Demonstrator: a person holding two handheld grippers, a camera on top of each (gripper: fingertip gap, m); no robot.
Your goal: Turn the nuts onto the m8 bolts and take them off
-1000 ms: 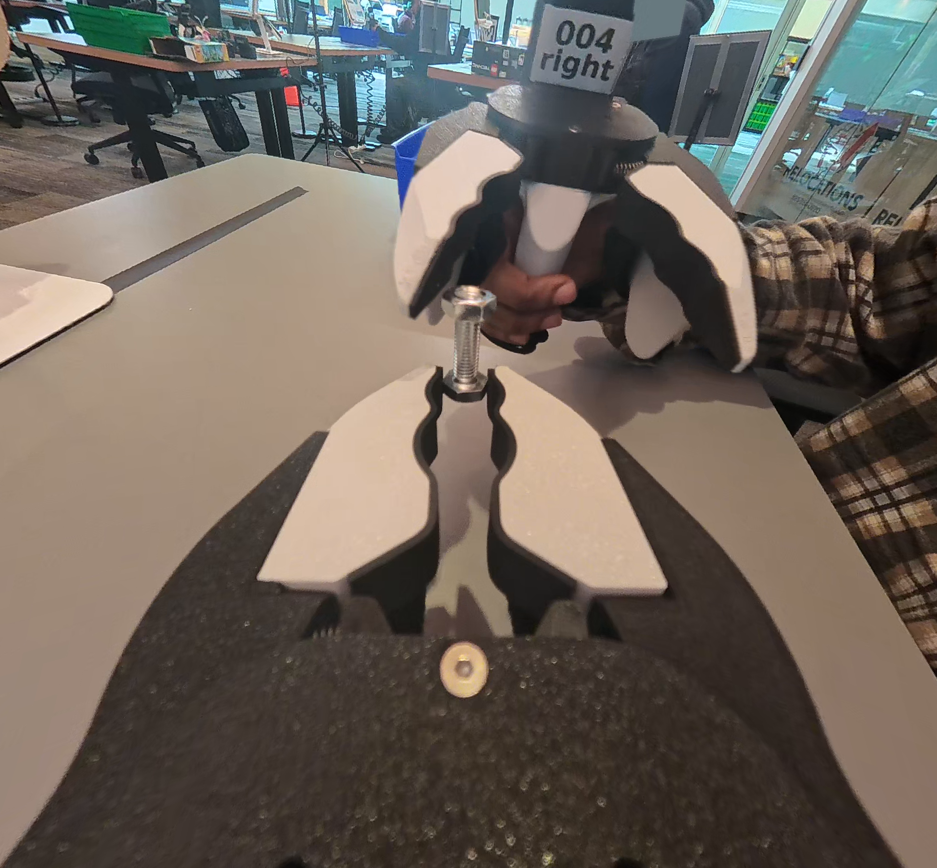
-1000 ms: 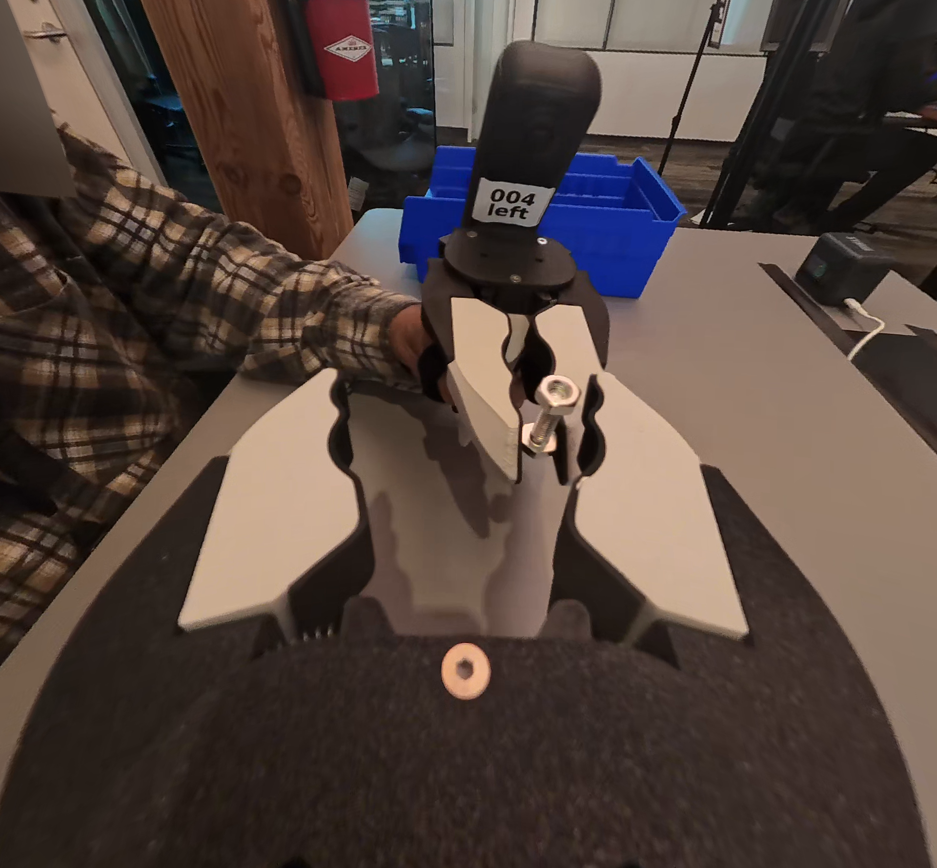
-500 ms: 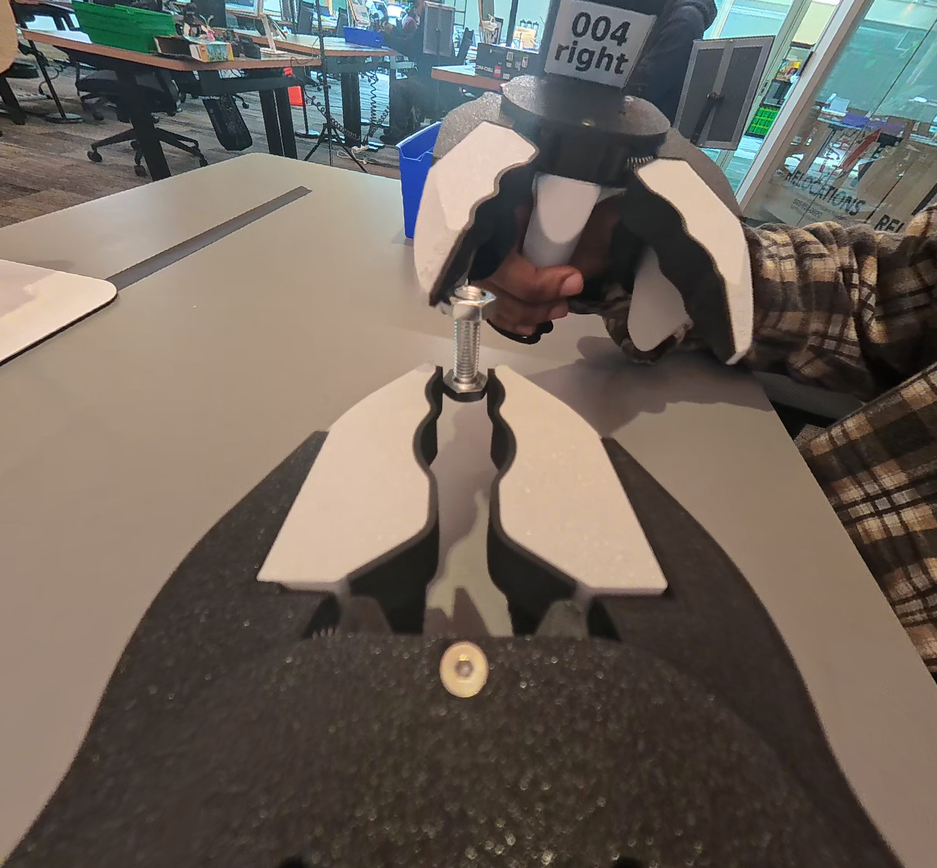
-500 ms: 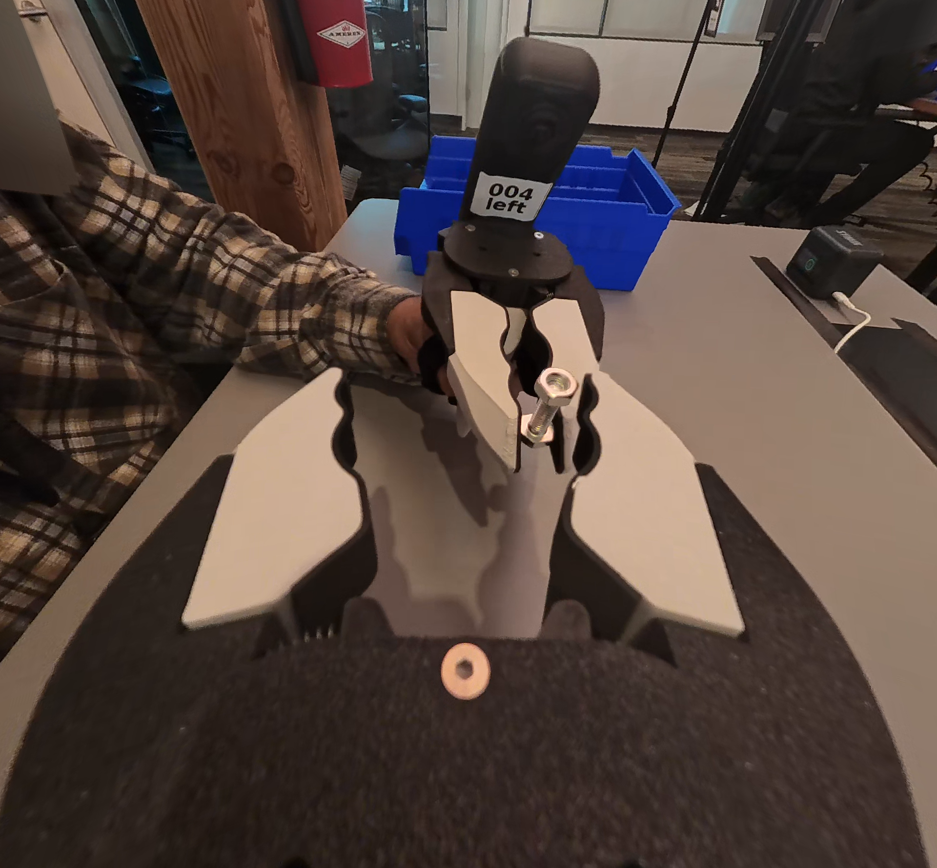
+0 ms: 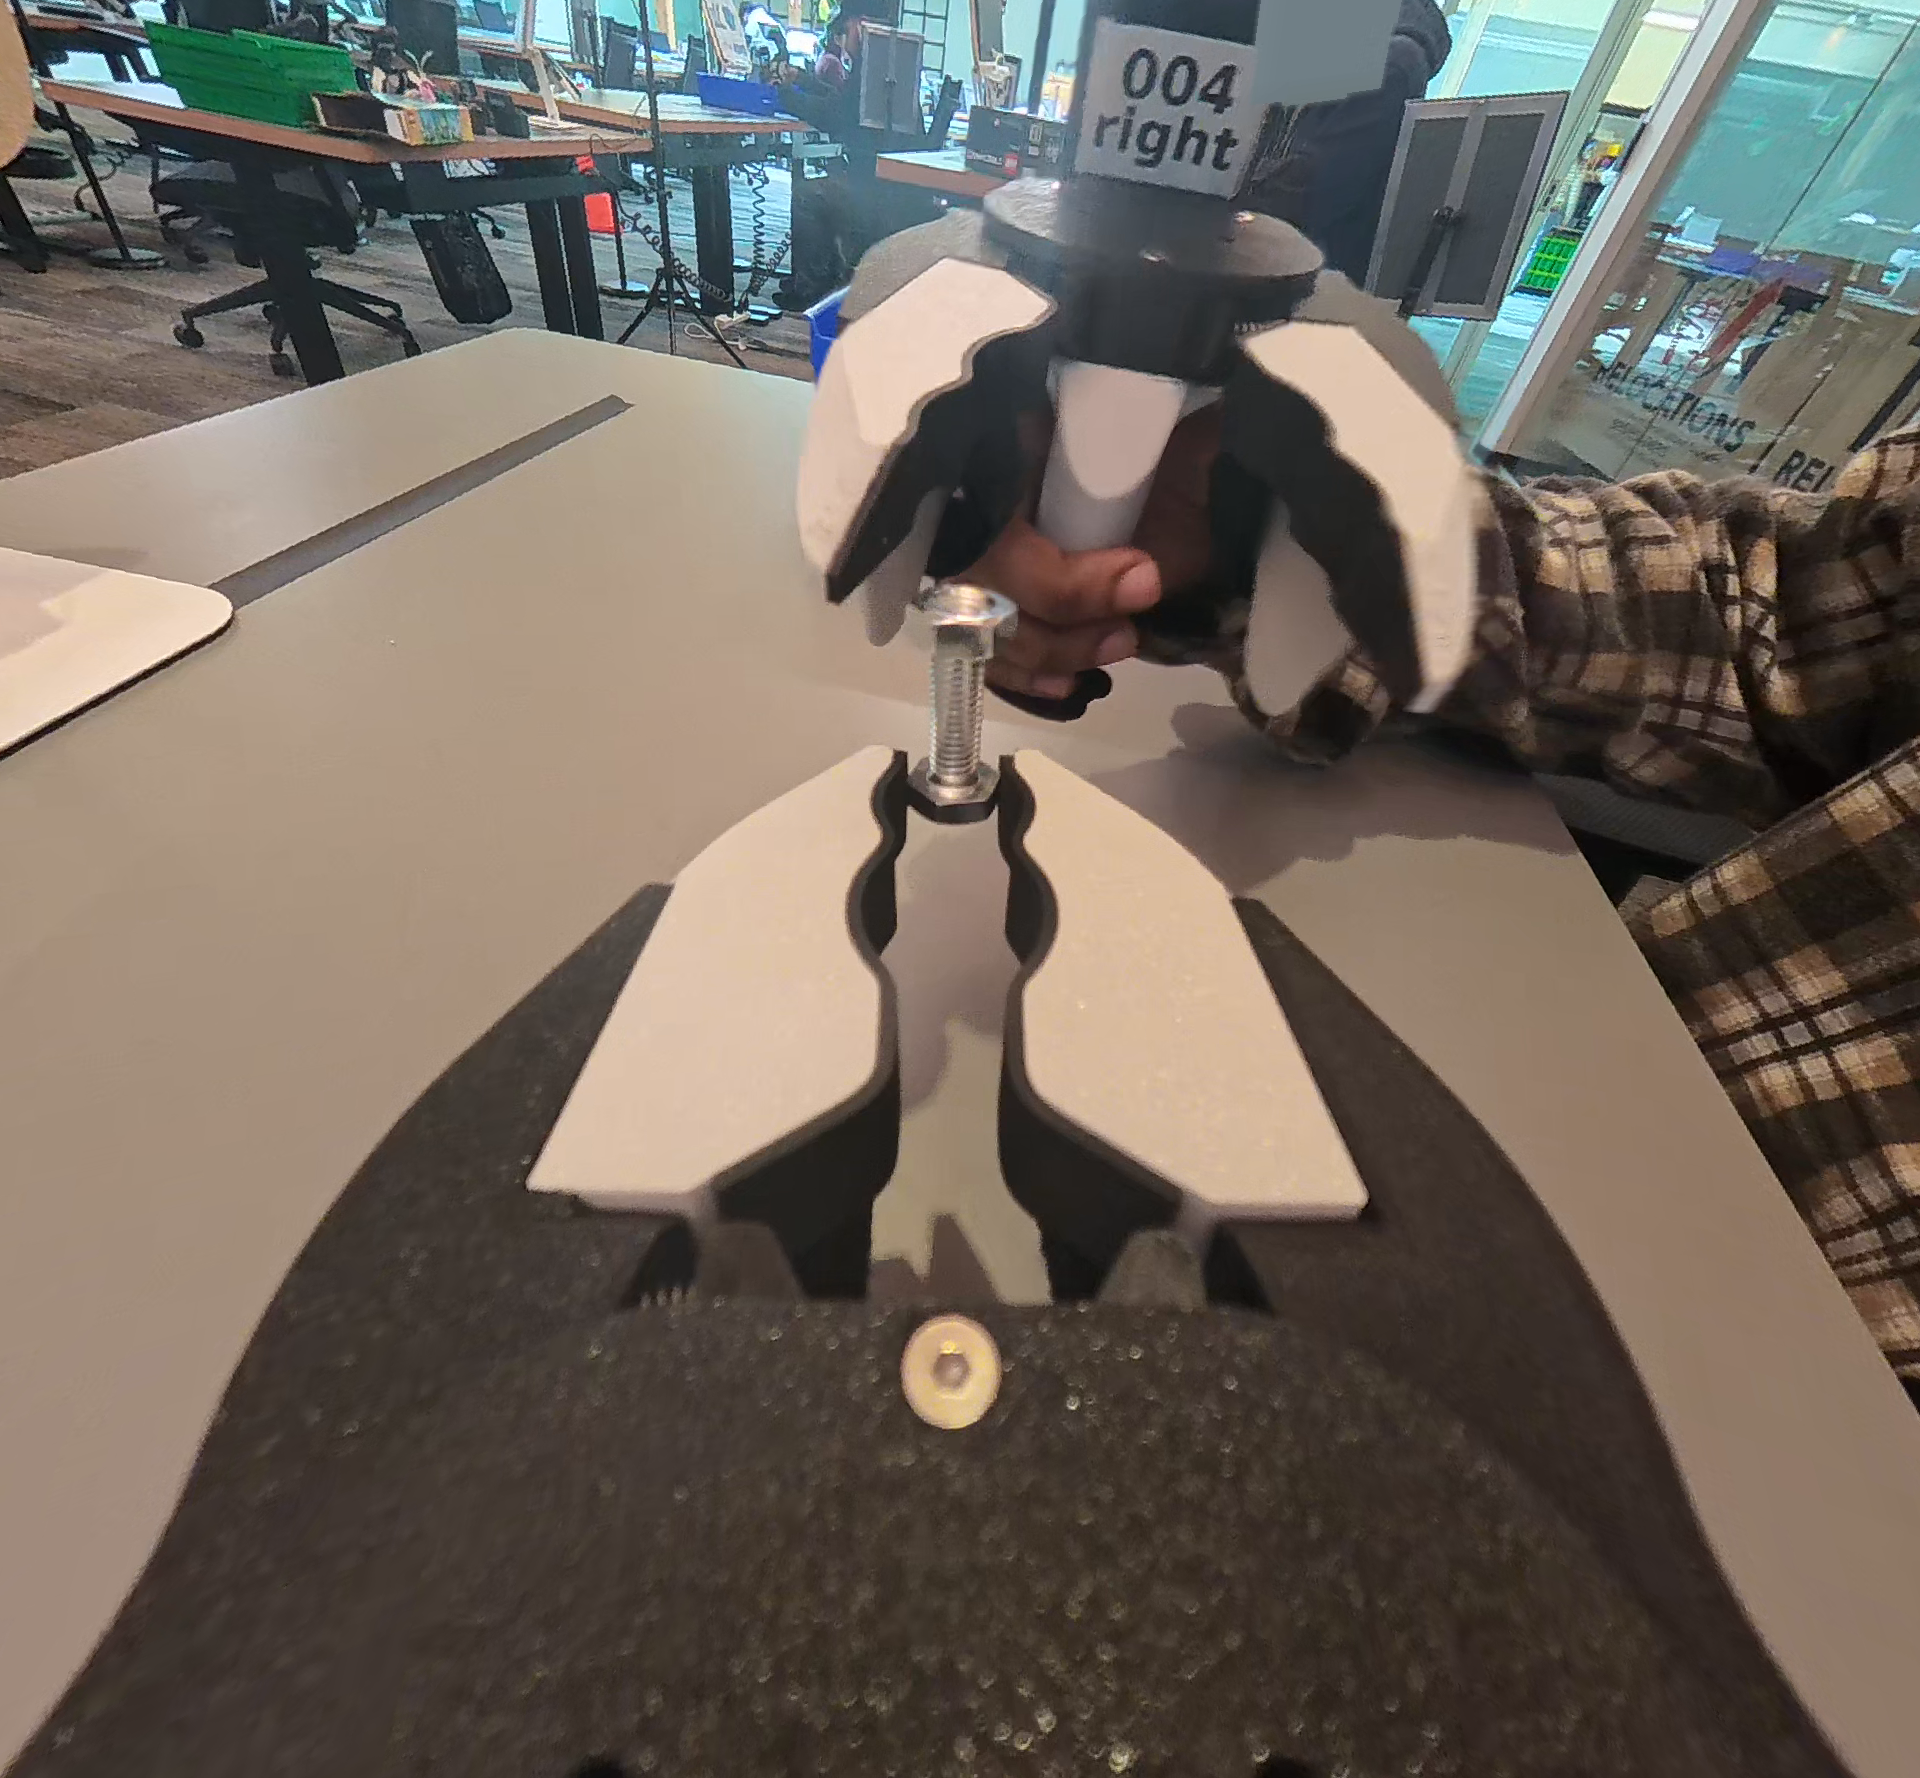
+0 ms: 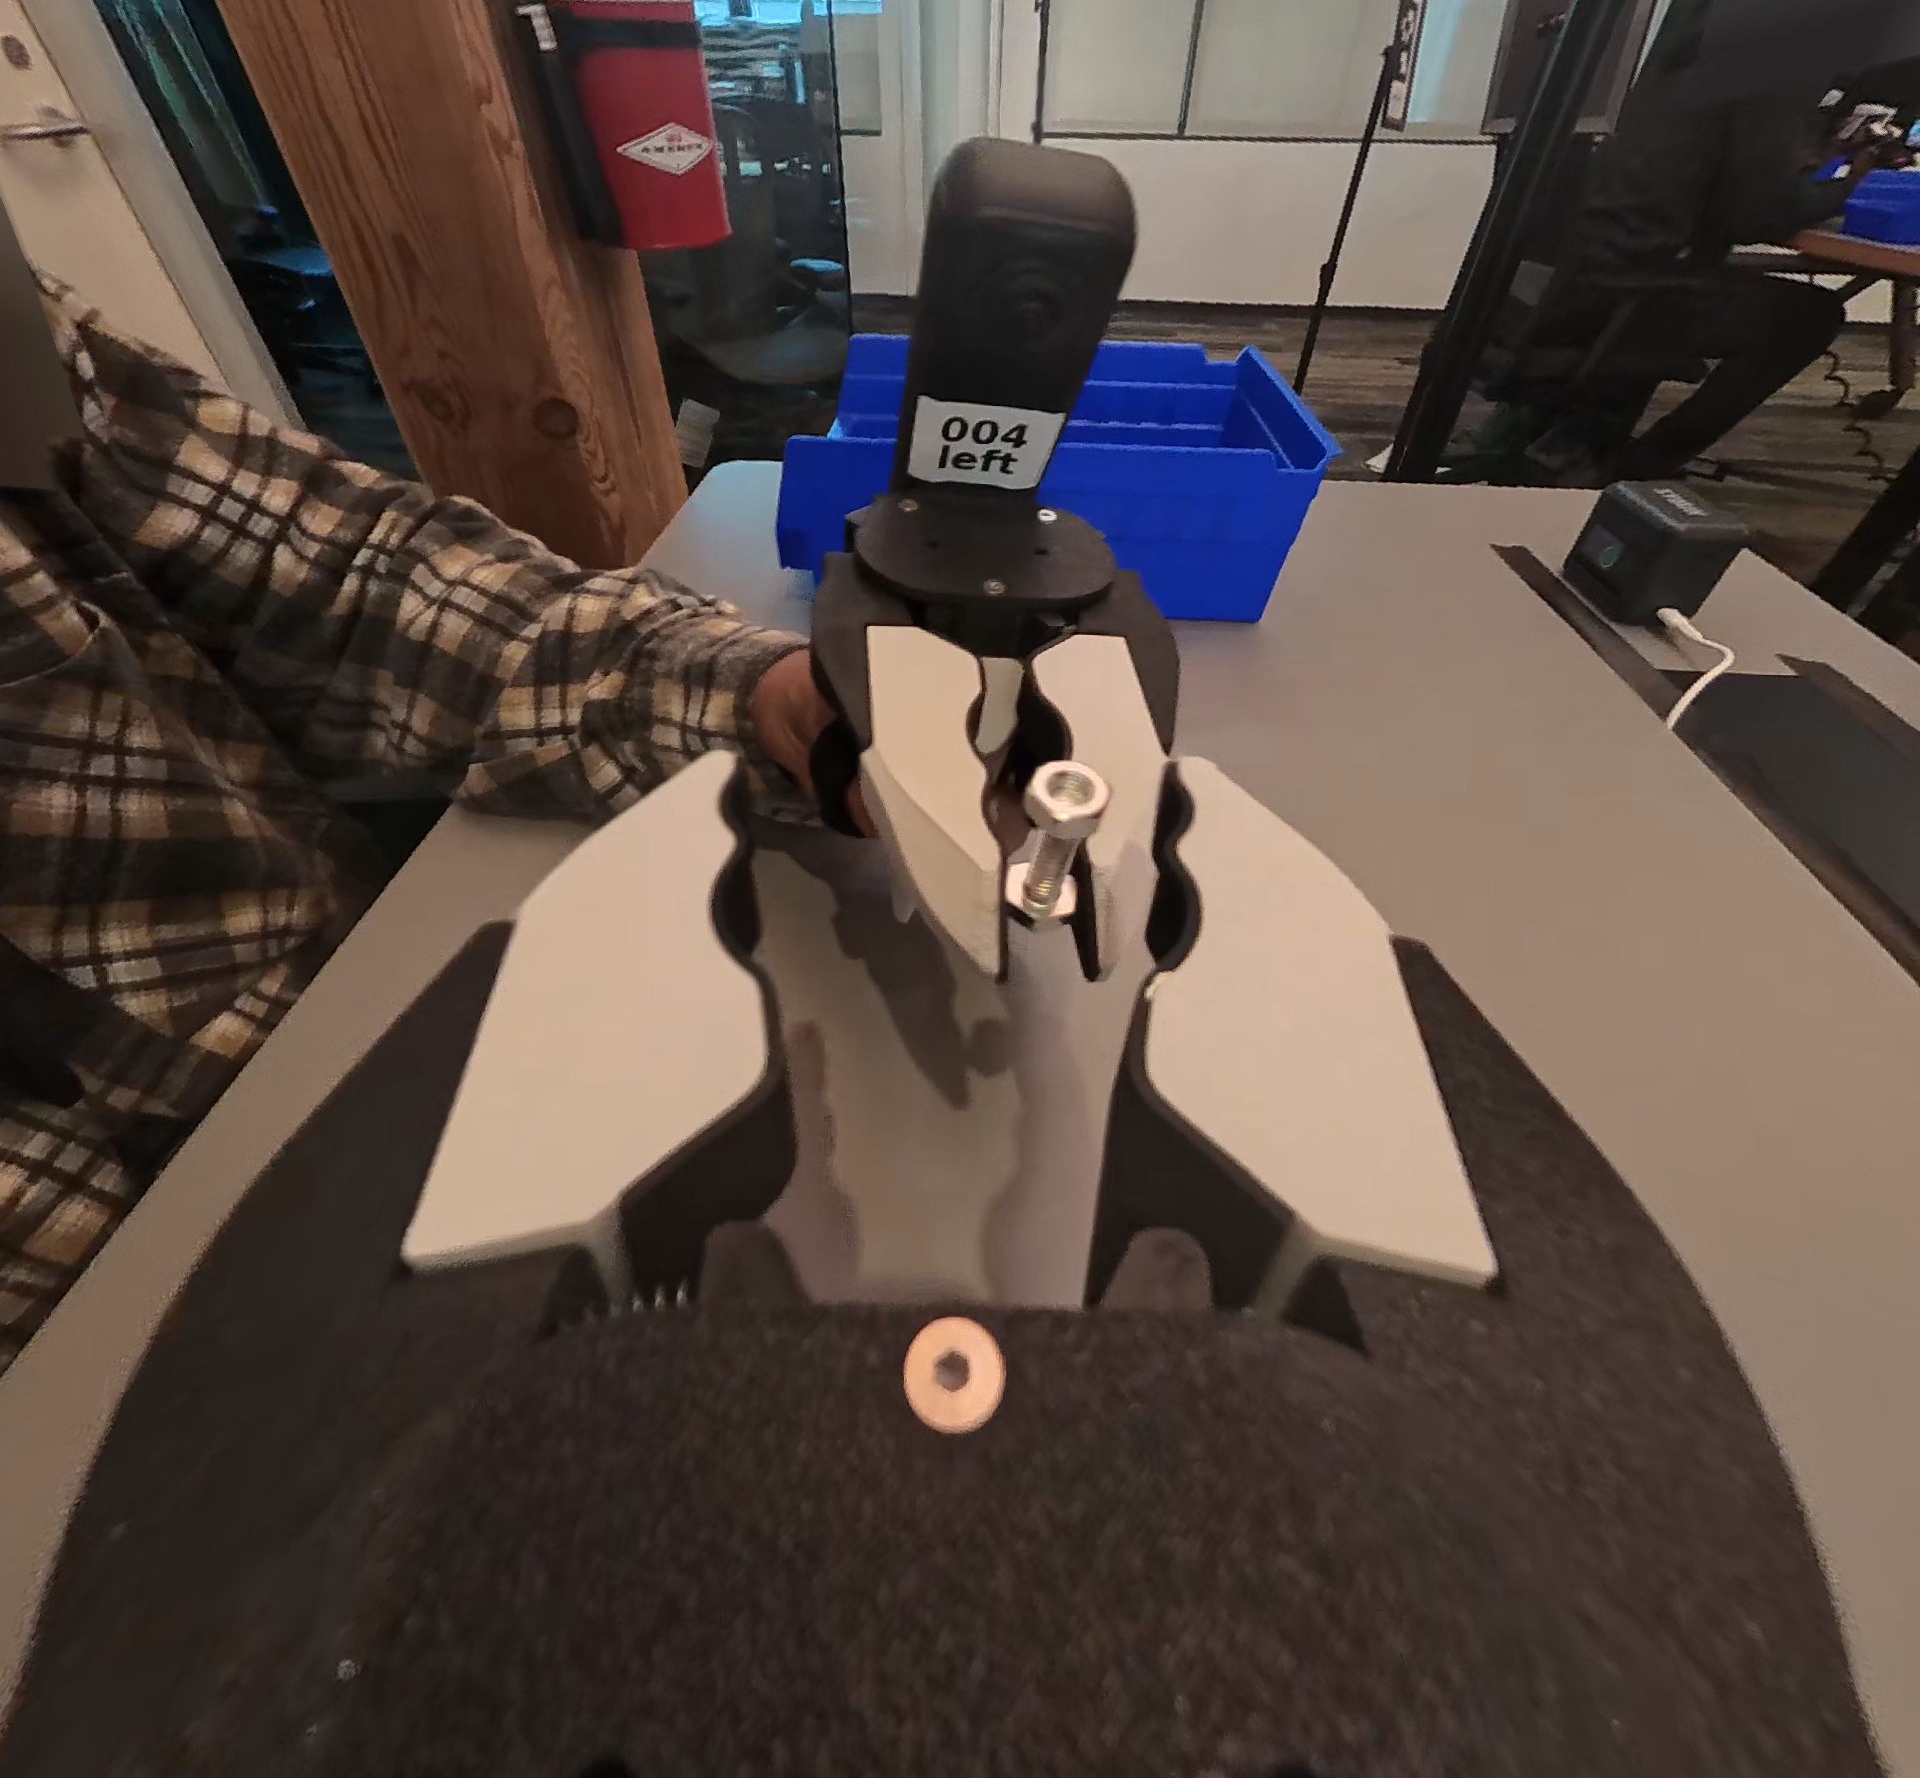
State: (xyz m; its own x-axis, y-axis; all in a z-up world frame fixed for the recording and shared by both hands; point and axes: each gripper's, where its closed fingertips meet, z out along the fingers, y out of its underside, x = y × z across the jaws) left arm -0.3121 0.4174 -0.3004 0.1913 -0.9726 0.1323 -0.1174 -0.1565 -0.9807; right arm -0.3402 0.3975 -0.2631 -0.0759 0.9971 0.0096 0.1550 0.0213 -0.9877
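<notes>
The left hand-held gripper (image 5: 951, 772) pinches the silver hex nut (image 5: 951, 786) on the upright silver threaded steel bolt (image 5: 954, 689); the right hand-held gripper (image 6: 956, 855) gapes wide. The blue plastic bin's (image 6: 1174, 492) contents are hidden.

At centre frame we see a bright, glossy metal bolt (image 5: 958, 679) with a ridged thread, carrying a shiny metal nut (image 5: 953, 786). The left gripper (image 5: 951, 778) shows matt, finely grained pale fingers (image 5: 769, 980) on a rough, pebbled black body. We note the smooth, faintly reflective grey table (image 5: 436, 741), the woven plaid cloth sleeve (image 5: 1662, 627), glossy blue plastic bin (image 6: 1174, 492) and grained wooden post (image 6: 416, 170) at upper left.
</notes>
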